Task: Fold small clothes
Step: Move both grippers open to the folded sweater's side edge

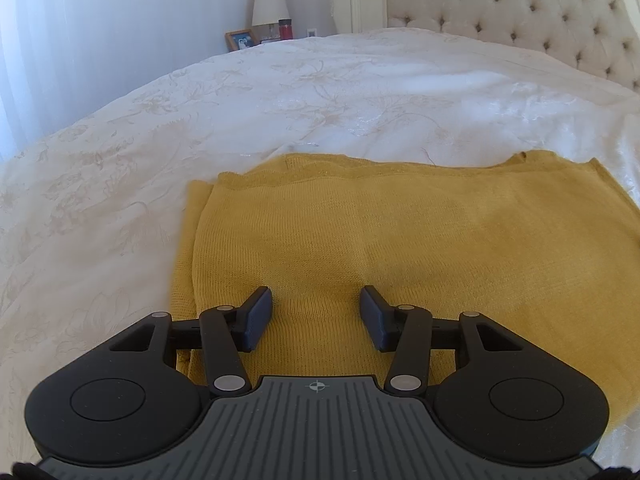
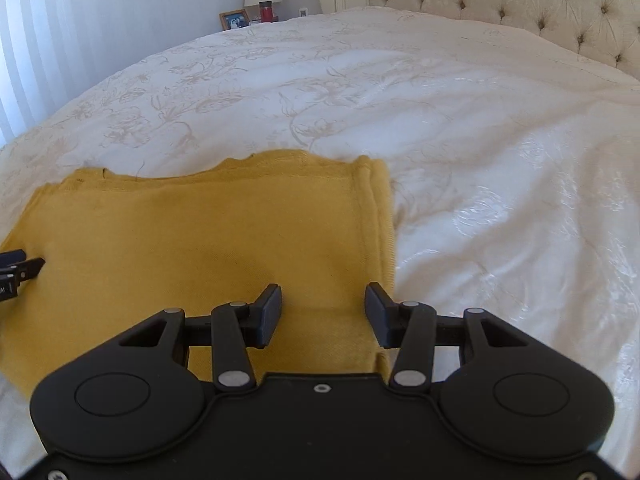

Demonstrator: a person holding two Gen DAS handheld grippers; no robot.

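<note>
A mustard-yellow knit garment (image 1: 400,236) lies flat and folded into a rectangle on the white bedspread (image 1: 280,100). It also shows in the right wrist view (image 2: 208,232). My left gripper (image 1: 316,312) is open and empty, just above the garment's near left part. My right gripper (image 2: 323,310) is open and empty, above the garment's near right edge. The tip of the left gripper (image 2: 20,266) shows at the left edge of the right wrist view, over the garment.
A tufted cream headboard (image 1: 520,4) stands at the back right. A nightstand at the back left holds a lamp (image 1: 270,4), a red cup (image 1: 285,29) and a framed photo (image 1: 241,39). White curtains (image 1: 80,20) hang on the left.
</note>
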